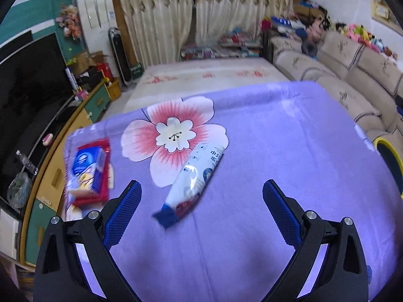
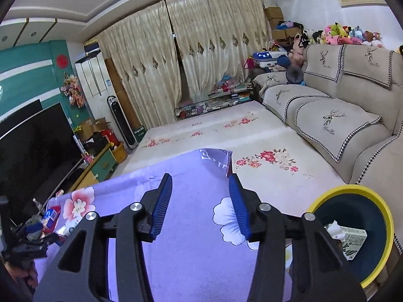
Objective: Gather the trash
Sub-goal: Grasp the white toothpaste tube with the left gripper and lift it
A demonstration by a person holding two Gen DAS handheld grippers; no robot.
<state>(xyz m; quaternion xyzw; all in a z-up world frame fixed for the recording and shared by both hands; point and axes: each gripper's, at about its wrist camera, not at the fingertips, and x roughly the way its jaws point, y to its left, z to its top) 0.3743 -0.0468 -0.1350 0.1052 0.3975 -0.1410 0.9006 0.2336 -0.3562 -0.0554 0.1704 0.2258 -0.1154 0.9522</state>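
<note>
Mid-collection: L gripper (image 1: 201, 198) spread wide and empty just short of the wrapper (image 1: 195, 176) lying mid-cloth (image 1: 289, 138), R gripper (image 2: 200, 198) also agape w/ nothing, so next = straddle wrapper, pinch, carry to bin (image 2: 350, 191) off cloth's right edge.

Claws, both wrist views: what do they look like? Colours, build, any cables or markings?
The left claw and the right claw match: black plastic linkage arms with triangular cut-outs, round silver pivot bolts, and flat fingers faced with blue cross-hatched rubber pads. No cables, labels or sleeves show in either view.
</note>
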